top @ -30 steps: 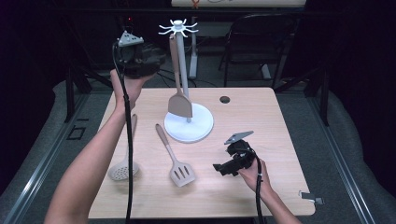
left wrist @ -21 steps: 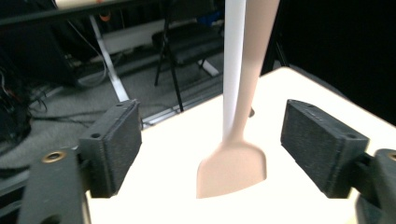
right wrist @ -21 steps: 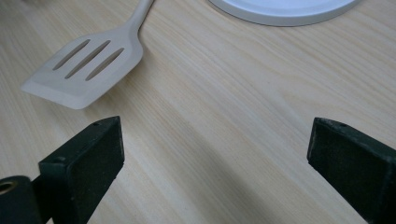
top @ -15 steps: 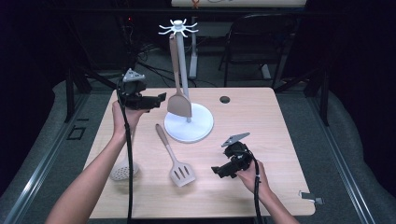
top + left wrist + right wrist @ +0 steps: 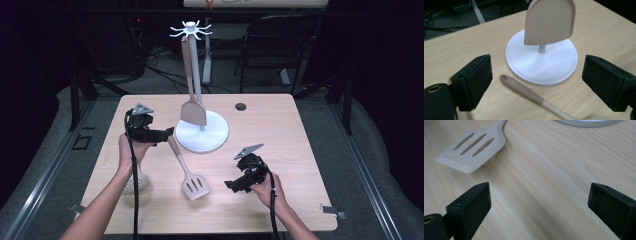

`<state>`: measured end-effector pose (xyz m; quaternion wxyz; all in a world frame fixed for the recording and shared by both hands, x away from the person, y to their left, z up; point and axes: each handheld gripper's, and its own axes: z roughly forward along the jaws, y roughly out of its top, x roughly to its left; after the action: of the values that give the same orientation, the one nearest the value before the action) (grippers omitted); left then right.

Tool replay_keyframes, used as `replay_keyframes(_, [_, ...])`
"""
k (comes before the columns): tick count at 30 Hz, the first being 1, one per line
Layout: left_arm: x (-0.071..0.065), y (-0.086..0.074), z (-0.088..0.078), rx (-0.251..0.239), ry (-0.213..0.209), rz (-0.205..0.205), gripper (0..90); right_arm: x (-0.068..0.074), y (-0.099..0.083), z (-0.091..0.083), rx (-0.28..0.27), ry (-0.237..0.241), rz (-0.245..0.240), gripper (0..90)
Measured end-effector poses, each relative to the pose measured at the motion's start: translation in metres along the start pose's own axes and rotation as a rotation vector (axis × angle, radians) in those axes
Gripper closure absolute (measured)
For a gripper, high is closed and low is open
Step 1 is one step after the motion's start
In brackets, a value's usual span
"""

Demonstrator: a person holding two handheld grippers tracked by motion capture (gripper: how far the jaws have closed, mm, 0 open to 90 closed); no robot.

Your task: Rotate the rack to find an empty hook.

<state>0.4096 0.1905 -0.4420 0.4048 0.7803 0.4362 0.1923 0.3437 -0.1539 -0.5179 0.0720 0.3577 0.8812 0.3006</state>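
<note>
Fingers (image 5: 472,81) of the left gripper (image 5: 167,133), just opened wide and empty, flank the slotted spatula's handle (image 5: 524,89); right gripper (image 5: 231,185) fingers wide, empty above the worktop (image 5: 300,135).

Utensil stand (image 5: 202,135) blocks table (image 5: 295,130) centre

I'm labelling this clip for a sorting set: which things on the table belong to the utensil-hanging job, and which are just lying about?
Job:
- utensil stand
- solid spatula, hung on it
- slotted spatula, flat, handle end by the open left gripper
- perforated skimmer, flat
- right gripper, open, empty

Lying about:
- dark round hole in the table
</note>
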Motion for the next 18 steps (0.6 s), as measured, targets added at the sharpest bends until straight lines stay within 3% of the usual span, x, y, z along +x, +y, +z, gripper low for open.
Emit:
replay_keyframes(8, [-0.008,-0.045,0.008,0.062,-0.023,-0.042,5.8,0.004,-0.001,0.005,0.015,0.007,-0.011,5.4])
replay_keyframes(10, [-0.008,-0.048,0.009,0.093,-0.025,-0.033,4.2,0.006,-0.001,0.006,0.022,0.007,-0.017,5.6])
replay_keyframes(18, [-0.008,-0.057,0.003,0.081,-0.032,-0.075,3.0,0.011,0.002,0.007,0.024,0.003,-0.036,9.3])
